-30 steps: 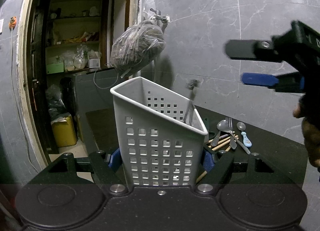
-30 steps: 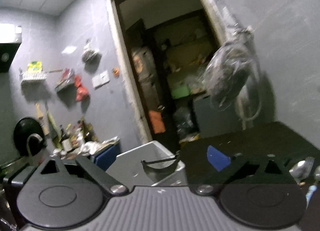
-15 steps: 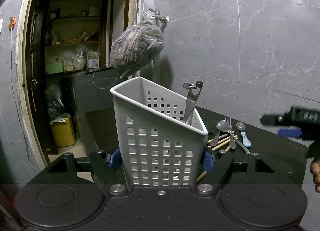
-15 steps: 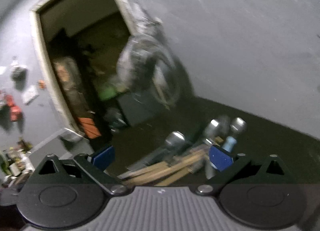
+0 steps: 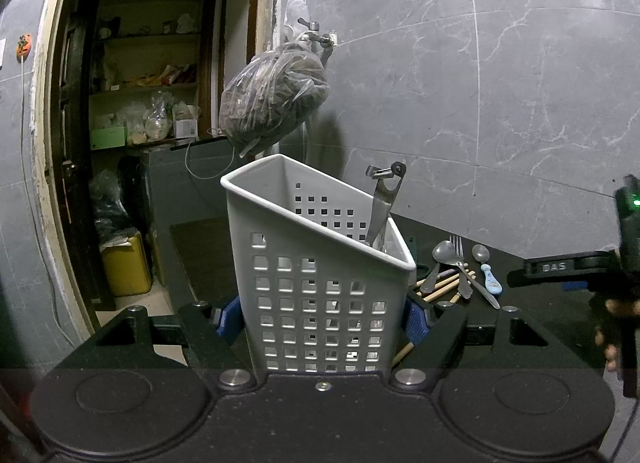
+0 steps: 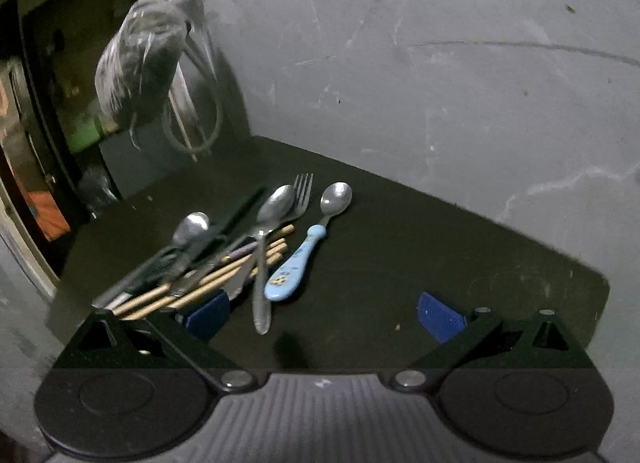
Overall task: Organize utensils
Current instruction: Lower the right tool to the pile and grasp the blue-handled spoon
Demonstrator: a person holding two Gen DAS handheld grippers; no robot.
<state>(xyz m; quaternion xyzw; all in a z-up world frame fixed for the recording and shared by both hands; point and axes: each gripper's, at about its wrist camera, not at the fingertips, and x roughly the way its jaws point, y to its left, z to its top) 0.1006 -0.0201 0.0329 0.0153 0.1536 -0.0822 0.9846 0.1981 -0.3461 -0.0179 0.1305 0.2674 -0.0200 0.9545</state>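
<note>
Two grippers: left gripper (image 5: 323, 317), frame bottom centre, jaws clamping white perforated plastic caddy (image 5: 320, 283); right gripper (image 6: 324, 313) jaws wide, empty, above loose cutlery pile (image 6: 240, 247) mid-left on black bench (image 6: 400, 247).

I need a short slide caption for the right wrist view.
Open right gripper above a utensil pile on the dark counter.

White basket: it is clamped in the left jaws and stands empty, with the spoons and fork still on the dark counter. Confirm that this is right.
Not empty. The left wrist view shows a metal utensil standing in the white basket. The rest holds: the left gripper clamps it, and spoons and fork lie on the dark counter.
</note>
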